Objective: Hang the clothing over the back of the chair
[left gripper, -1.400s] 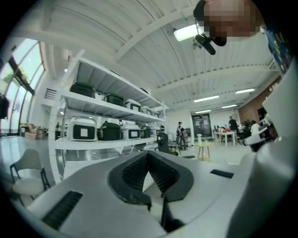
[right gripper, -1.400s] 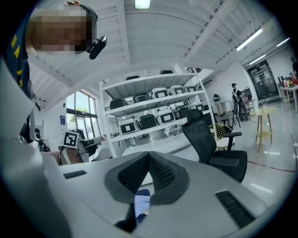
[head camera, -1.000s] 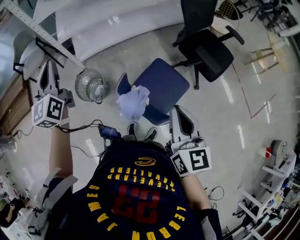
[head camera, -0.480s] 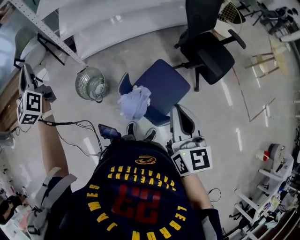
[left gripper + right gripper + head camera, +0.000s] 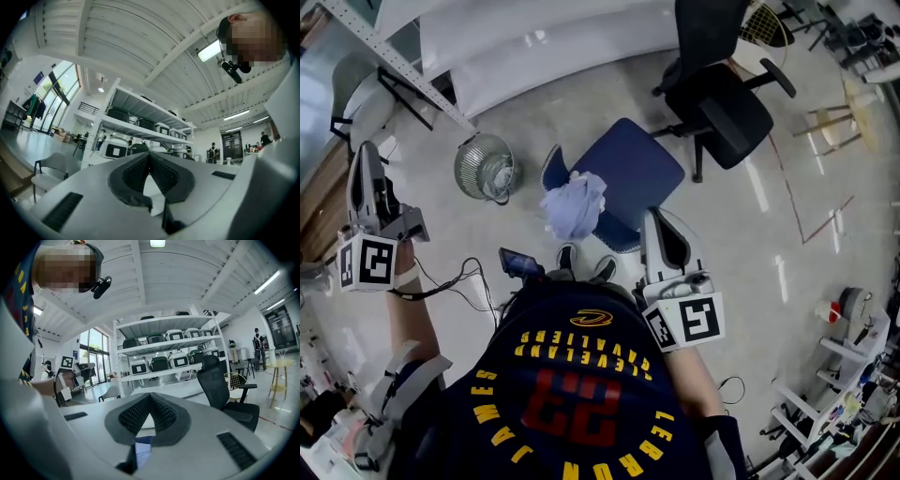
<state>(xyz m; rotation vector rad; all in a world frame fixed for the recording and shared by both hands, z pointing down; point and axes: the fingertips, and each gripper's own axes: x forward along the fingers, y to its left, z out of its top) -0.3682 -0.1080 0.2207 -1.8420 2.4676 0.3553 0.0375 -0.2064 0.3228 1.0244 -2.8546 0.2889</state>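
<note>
Clothing (image 5: pixel 574 206) looks soft and light, bunched on the chair (image 5: pixel 637 169) back.
Left gripper (image 5: pixel 365 161) and right gripper (image 5: pixel 661 232): fingers closed, empty; best pinch a loose fold.

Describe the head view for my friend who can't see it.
Pale blue clothing lies bunched on the near edge of a blue chair, seen from above, before a person in a dark jersey. The left gripper is off to the side, the right gripper by the chair.
</note>
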